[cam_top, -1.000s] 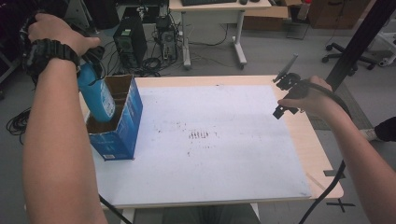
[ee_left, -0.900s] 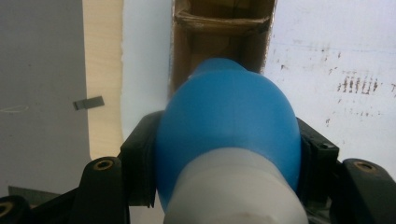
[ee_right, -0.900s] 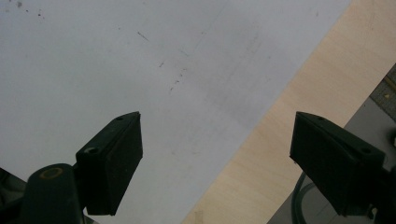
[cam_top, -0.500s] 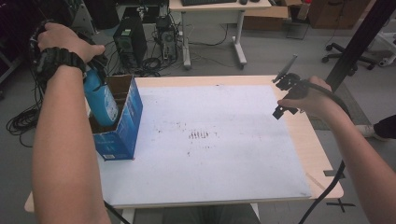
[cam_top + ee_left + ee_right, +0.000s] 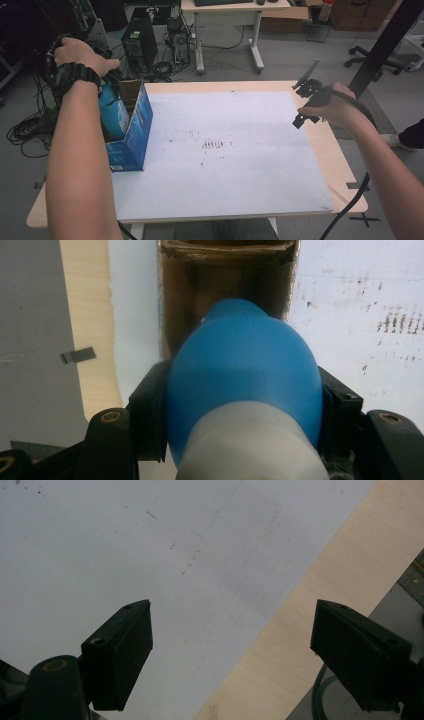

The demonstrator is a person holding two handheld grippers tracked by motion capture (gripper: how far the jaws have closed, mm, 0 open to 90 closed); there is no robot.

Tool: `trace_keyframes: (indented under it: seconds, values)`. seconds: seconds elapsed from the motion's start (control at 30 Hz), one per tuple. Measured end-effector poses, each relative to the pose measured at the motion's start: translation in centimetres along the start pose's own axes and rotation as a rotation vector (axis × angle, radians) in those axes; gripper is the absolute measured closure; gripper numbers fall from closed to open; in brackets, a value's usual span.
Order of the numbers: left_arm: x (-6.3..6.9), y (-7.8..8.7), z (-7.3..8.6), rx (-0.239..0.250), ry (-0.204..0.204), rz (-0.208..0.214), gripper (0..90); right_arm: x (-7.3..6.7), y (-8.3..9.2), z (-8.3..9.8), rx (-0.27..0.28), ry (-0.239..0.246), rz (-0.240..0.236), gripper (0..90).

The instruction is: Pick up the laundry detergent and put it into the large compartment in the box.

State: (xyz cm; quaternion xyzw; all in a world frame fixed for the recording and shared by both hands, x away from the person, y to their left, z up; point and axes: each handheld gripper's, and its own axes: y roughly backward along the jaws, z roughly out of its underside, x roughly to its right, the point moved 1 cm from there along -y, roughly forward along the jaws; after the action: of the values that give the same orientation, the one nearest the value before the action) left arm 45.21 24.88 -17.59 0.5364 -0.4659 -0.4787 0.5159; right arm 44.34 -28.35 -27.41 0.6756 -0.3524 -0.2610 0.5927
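Note:
A blue bottle (image 5: 245, 375) with a pale grey band is clamped between the jaws of my left gripper (image 5: 243, 410), which is shut on it. In the high view the blue bottle (image 5: 111, 114) reaches down into the open blue cardboard box (image 5: 134, 131) at the table's left edge, and a hand covers most of the left gripper (image 5: 106, 80). The box's brown inside (image 5: 227, 285) lies straight below the bottle. My right gripper (image 5: 303, 102) hovers over the table's right side. Its jaws stand wide open with nothing between them, above the sheet's edge (image 5: 231, 625).
A white sheet (image 5: 225, 150) with dark smudges covers most of the wooden table (image 5: 340, 165). Behind the table stand a desk, computer towers (image 5: 135, 42) and tangled cables on the floor. A dark post (image 5: 385, 42) rises at the right.
My left hand has sunk, and the blue bottle has gone deeper into the box. The right hand has stayed where it was.

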Motion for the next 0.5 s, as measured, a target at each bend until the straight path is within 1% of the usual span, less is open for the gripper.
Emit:
trace_keyframes:
  seconds: [0.3, 0.4, 0.5]
  values:
    - [0.2, -1.6, -0.3, -0.018, -0.01, -0.01, 37.7, 0.0, -0.3, 0.1, -0.003, -0.002, -0.001, 17.4]
    - [0.2, -2.4, -0.3, -0.025, -0.016, -0.006, 37.7, 0.0, -0.4, 0.2, -0.004, -0.001, -0.001, 17.4]
    - [0.2, -2.7, -0.3, -0.029, -0.017, -0.005, 37.7, 0.0, -0.4, 0.2, -0.005, 0.0, -0.002, 17.4]
